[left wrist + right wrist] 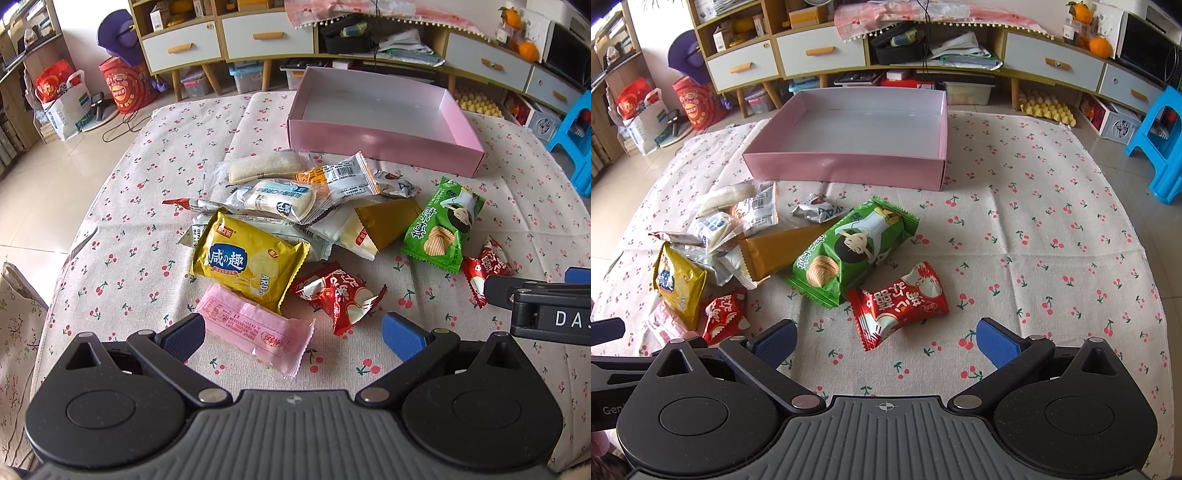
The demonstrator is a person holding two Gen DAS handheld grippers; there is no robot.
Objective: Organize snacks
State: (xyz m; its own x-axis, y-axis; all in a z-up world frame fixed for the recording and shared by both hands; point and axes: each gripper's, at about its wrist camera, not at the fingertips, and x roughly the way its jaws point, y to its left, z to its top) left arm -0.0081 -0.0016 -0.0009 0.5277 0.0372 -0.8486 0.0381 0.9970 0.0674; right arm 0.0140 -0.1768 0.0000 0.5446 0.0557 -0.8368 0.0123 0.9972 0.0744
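Several snack packets lie heaped on a cherry-print cloth in front of an empty pink box (380, 142) (846, 171). My left gripper (293, 338) stands open just above the near end of a pink packet (255, 328), which lies between its blue pads without being touched. A yellow cracker bag (247, 260) and a red packet (338, 297) lie just beyond. My right gripper (886, 341) is open, close behind another red packet (899, 304). A green chip bag (849, 251) (441, 225) lies past that red packet.
The cherry-print cloth (1034, 240) covers a low table, with bare cloth on the right. Behind it stands a long cabinet with drawers (820, 51). A blue stool (1160, 144) is at the right edge, and bags sit on the floor at the left (62, 99).
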